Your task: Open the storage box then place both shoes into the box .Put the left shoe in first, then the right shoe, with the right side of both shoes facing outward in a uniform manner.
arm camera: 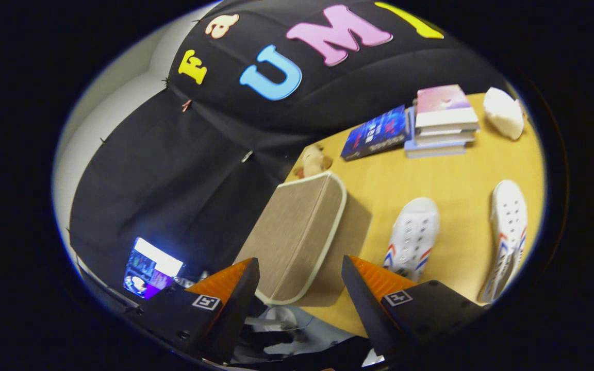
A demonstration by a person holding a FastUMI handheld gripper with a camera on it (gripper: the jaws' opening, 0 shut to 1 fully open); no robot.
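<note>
A beige fabric storage box with a pale piped lid stands on the wooden table, its lid down. My gripper is open, its fingers apart with the box's near corner showing in the gap just ahead of them; nothing is held. Two white shoes with red and blue stripes lie on the table beside the box: one shoe close to the box, just beyond the finger on that side, and the other shoe farther out near the table's edge.
A small plush toy sits behind the box. Beyond the shoes lie a dark blue book, a stack of books and a white lump. A lit screen glows low beside the other finger.
</note>
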